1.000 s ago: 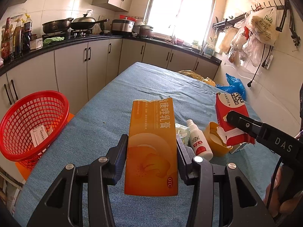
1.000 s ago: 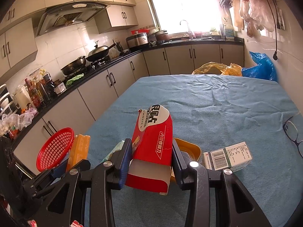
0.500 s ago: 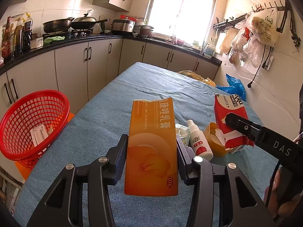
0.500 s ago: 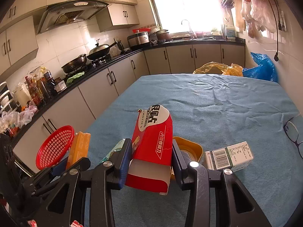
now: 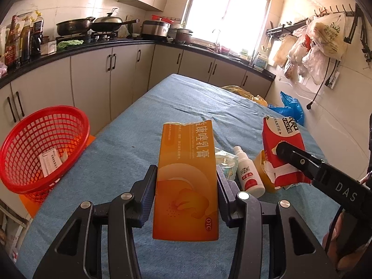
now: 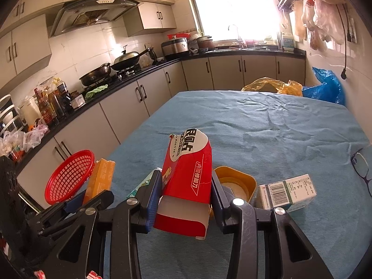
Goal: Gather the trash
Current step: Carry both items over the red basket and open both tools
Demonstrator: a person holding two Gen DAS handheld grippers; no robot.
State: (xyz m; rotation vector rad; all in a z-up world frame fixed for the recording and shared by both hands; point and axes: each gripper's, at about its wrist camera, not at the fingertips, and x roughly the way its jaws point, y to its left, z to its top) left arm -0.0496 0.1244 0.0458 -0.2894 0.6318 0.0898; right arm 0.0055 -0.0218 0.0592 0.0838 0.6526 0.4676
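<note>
Little has moved vs 1 s ago: both grippers hold the same cartons at about the same height, and in the left wrist view the red mesh plastic basket (image 5: 44, 148) sits a touch higher in the picture.

Left gripper (image 5: 186, 186): jaws clamped on the tall orange cardboard ointment box (image 5: 186, 181), upright, torn top edge, lifted off the cloth. Right gripper (image 6: 186, 195): jaws clamped on the red-and-white cardboard carton (image 6: 188, 181), tilted a bit left, open bottom flap hanging below the pads.

Basket is off the table's left edge, lower than the tabletop, w/ a white paper slip (image 5: 50, 161) inside; it stands on something orange, can't tell what. Left gripper is near that edge.

Blue cloth-covered table (image 6: 267, 121): far half is bare wrinkled cloth, plenty of room. Near end is crowded: small white spray bottle w/ red label (image 5: 247, 174) lying down, yellow plastic tub (image 6: 234, 181) just behind the right gripper, white-green barcode box (image 6: 288, 191) just beside the tub on the right, pale green packet (image 5: 226, 164) between the orange box and the bottle. Dark-framed glasses (image 6: 360, 165) at the right table edge. Yellow and blue plastic bags (image 6: 325, 86) beyond the far edge.
</note>
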